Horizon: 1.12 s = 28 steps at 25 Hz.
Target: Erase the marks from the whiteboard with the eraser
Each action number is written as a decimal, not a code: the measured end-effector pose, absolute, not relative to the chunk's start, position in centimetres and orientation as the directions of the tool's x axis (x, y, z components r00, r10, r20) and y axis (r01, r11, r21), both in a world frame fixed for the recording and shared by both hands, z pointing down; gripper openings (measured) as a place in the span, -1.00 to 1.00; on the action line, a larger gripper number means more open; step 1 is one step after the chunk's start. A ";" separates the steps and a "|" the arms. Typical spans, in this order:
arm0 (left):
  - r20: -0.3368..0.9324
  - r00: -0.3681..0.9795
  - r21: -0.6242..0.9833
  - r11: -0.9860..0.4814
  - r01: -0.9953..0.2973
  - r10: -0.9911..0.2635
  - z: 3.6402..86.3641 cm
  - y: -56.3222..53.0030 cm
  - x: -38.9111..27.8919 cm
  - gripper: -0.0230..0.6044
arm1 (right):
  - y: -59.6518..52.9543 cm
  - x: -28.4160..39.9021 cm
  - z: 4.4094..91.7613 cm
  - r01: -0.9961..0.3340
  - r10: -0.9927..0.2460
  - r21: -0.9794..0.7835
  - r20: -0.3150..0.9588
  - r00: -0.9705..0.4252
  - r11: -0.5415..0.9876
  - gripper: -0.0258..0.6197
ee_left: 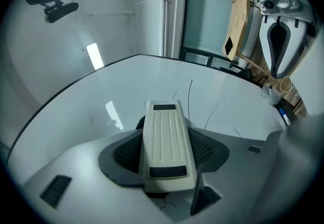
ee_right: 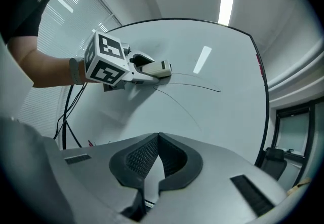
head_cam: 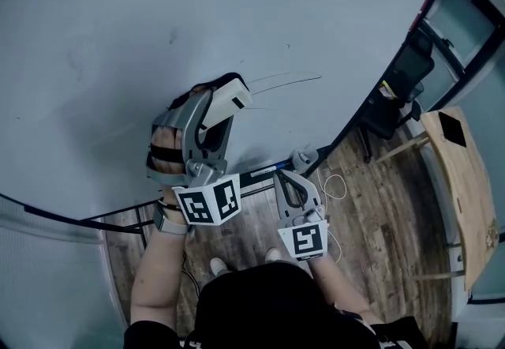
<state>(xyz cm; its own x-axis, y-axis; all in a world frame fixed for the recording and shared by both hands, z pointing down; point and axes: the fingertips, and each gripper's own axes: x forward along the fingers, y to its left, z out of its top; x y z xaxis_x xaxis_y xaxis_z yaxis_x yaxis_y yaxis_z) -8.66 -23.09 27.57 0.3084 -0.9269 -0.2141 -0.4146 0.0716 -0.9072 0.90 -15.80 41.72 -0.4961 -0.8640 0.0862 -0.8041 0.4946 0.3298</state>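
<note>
The whiteboard (head_cam: 158, 31) fills most of the head view. Thin curved pen lines (head_cam: 286, 78) run across it, right of the eraser. My left gripper (head_cam: 217, 100) is shut on the cream eraser (head_cam: 234, 96), which is pressed against the board with its tip at the lines' left end. In the left gripper view the eraser (ee_left: 164, 142) lies lengthwise between the pads, and the lines (ee_left: 191, 91) arc just beyond it. My right gripper (head_cam: 303, 158) hangs lower, off the board, jaws shut on nothing (ee_right: 158, 139). From there I see the eraser (ee_right: 158, 69) and the lines (ee_right: 200, 79).
The board's black frame (head_cam: 371, 95) runs diagonally at the right. Past it stand a black chair (head_cam: 404, 83) and a wooden table (head_cam: 465, 189) on a wooden floor. A white cable (head_cam: 336, 185) lies on the floor near my right gripper.
</note>
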 end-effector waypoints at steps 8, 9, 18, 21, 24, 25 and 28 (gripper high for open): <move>-0.172 0.258 -0.913 0.056 -0.404 -0.951 30.3 -23.2 -11.8 -0.07 | -16.8 -1.3 41.4 -0.769 -0.833 0.334 0.104 -0.544 0.544 -0.83; -0.168 0.249 -0.911 0.054 -0.408 -0.954 30.6 -23.3 -12.0 -0.07 | -17.0 -1.4 41.4 -0.773 -0.833 0.324 0.104 -0.544 0.545 -0.83; -0.182 0.223 -0.857 0.044 -0.513 -0.958 32.8 -22.1 -13.5 -0.07 | -15.9 -2.3 42.4 -0.766 -0.836 0.350 0.120 -0.535 0.540 -0.83; -0.183 0.241 -0.852 0.031 -0.523 -0.953 32.0 -22.4 -12.1 -0.07 | -16.1 -1.5 42.3 -0.767 -0.841 0.357 0.124 -0.526 0.533 -0.83; -0.190 0.262 -0.858 0.030 -0.513 -0.946 30.7 -23.1 -9.9 -0.07 | -16.3 -0.3 42.2 -0.778 -0.851 0.358 0.120 -0.511 0.517 -0.83; -0.194 0.269 -0.859 0.031 -0.510 -0.944 30.3 -23.3 -9.2 -0.07 | -16.4 0.2 42.1 -0.781 -0.855 0.359 0.119 -0.505 0.511 -0.83; -0.208 0.299 -0.853 0.023 -0.521 -0.931 29.2 -24.0 -6.6 -0.07 | -16.8 2.1 41.9 -0.795 -0.868 0.359 0.109 -0.484 0.488 -0.83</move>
<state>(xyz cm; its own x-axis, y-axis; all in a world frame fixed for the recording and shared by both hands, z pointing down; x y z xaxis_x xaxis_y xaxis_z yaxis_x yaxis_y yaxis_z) -6.63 -23.98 29.22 0.2994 -0.9311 -0.2082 -0.5211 0.0232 -0.8532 2.10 -16.78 41.91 -0.4839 -0.8683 0.1091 -0.7952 0.4883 0.3594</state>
